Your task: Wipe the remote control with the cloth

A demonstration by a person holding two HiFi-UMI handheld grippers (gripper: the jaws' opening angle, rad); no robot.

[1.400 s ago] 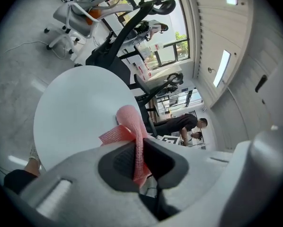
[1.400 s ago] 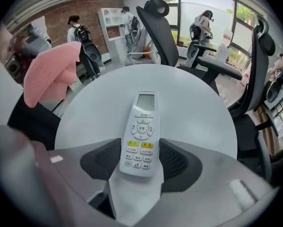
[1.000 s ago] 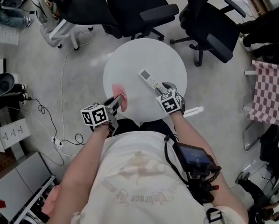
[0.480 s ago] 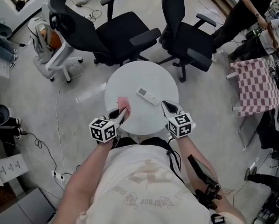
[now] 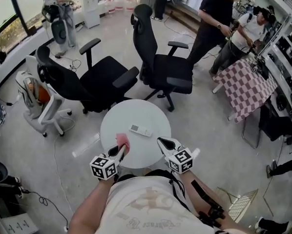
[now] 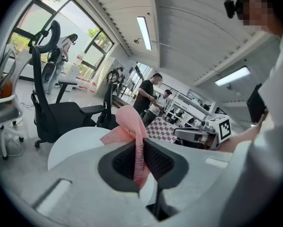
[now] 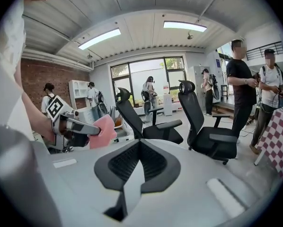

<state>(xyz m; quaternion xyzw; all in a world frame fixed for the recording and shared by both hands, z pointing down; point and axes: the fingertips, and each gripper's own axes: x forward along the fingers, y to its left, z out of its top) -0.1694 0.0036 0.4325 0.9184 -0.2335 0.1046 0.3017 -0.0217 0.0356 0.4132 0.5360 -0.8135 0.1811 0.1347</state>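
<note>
The white remote control (image 5: 140, 130) lies on the round white table (image 5: 151, 116), far side of its middle, with neither gripper touching it. My left gripper (image 5: 121, 149) hangs over the table's near left part, shut on a pink cloth (image 5: 122, 141). In the left gripper view the cloth (image 6: 132, 126) is pinched between the pads and flops out above them. My right gripper (image 5: 161, 141) hovers over the near right rim, jaws shut with nothing between them (image 7: 139, 142). From the right gripper view the left gripper (image 7: 75, 126) and its cloth (image 7: 102, 131) show at the left.
Two black office chairs (image 5: 99, 82) (image 5: 163, 69) stand just beyond the table, and a white chair (image 5: 36, 101) is off to the left. A red-checked table (image 5: 243, 87) and standing people (image 5: 217, 23) are at the back right. A cable runs along the floor at the left.
Both grippers have risen off the table. The right gripper has drawn back from the remote, which stays lying there. The left still holds the cloth. The head view now shows more of the room.
</note>
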